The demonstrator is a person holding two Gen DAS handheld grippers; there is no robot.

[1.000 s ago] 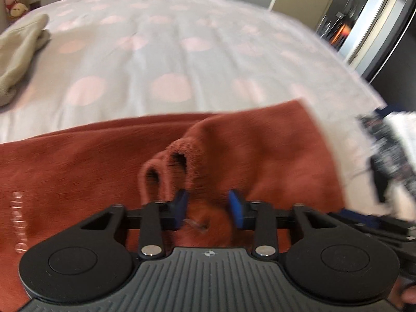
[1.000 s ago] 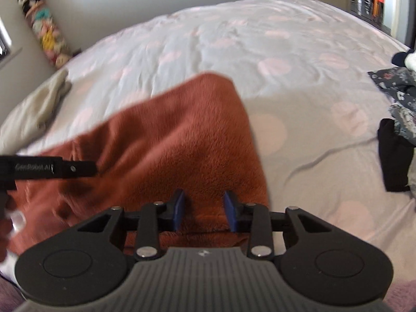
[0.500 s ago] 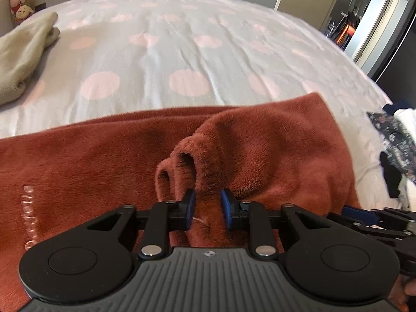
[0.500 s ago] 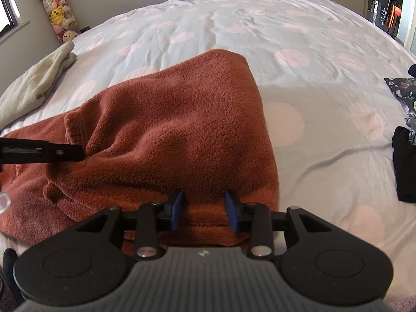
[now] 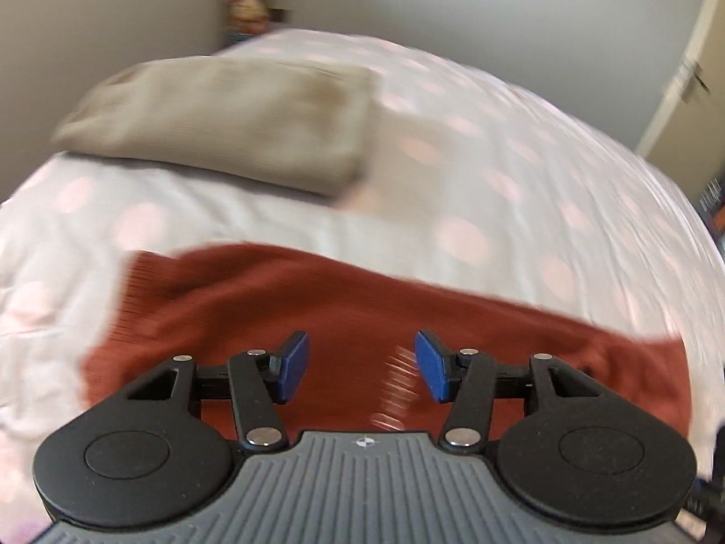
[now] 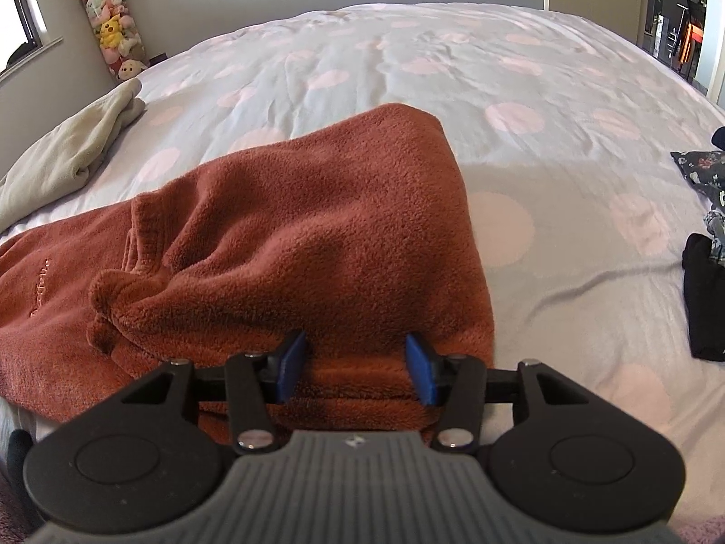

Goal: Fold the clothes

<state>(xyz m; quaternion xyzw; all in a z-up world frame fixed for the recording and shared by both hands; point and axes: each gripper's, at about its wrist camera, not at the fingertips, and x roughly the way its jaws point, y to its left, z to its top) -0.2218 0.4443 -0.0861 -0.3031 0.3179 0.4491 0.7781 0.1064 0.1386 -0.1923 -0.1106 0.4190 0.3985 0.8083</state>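
Note:
A rust-red fleece garment (image 6: 294, 235) lies folded over itself on the spotted bed cover (image 6: 453, 68). In the right wrist view its near folded edge sits between the pads of my right gripper (image 6: 353, 369). Those jaws are opening and the pads stand clear of the fabric. In the blurred left wrist view my left gripper (image 5: 358, 365) hovers over the flat left part of the fleece (image 5: 317, 299). Its jaws are also opening, and nothing is pinched between them.
A folded beige garment (image 5: 226, 122) lies on the bed beyond the fleece, at the left edge (image 6: 68, 154) in the right wrist view. Dark floral clothes (image 6: 707, 181) and a black piece (image 6: 704, 299) lie at the right. Plush toys (image 6: 113, 22) hang in the far corner.
The left gripper let go of the fleece fold, rose and swung left toward the beige garment, its jaws spreading. The right gripper's jaws widened in place. The fleece fold settled.

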